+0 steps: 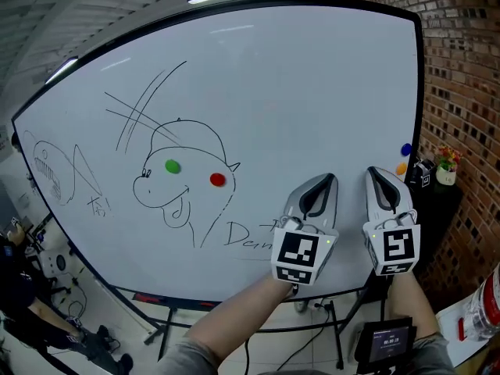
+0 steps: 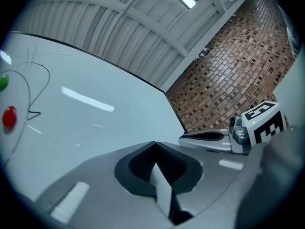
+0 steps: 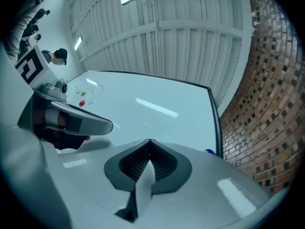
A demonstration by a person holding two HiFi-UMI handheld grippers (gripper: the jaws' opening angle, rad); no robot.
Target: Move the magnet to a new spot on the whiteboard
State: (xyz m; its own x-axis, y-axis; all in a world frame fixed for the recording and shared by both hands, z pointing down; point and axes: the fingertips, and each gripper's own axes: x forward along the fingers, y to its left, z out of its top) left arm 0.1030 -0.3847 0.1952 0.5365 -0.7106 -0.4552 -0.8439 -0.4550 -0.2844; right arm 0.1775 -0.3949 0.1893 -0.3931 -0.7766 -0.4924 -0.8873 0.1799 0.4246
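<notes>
Magnets sit on the whiteboard (image 1: 297, 84): we see a green magnet (image 1: 172, 166) and a red magnet (image 1: 217, 180) well left of our left gripper (image 1: 323, 180), whose jaws meet tip to tip on nothing. Just beside it, our right gripper (image 1: 377, 175) is likewise closed and empty. Only the head view shows an orange magnet (image 1: 401, 168) under the blue magnet (image 1: 405, 150), near the right jaws; the right gripper view catches the blue alone.
</notes>
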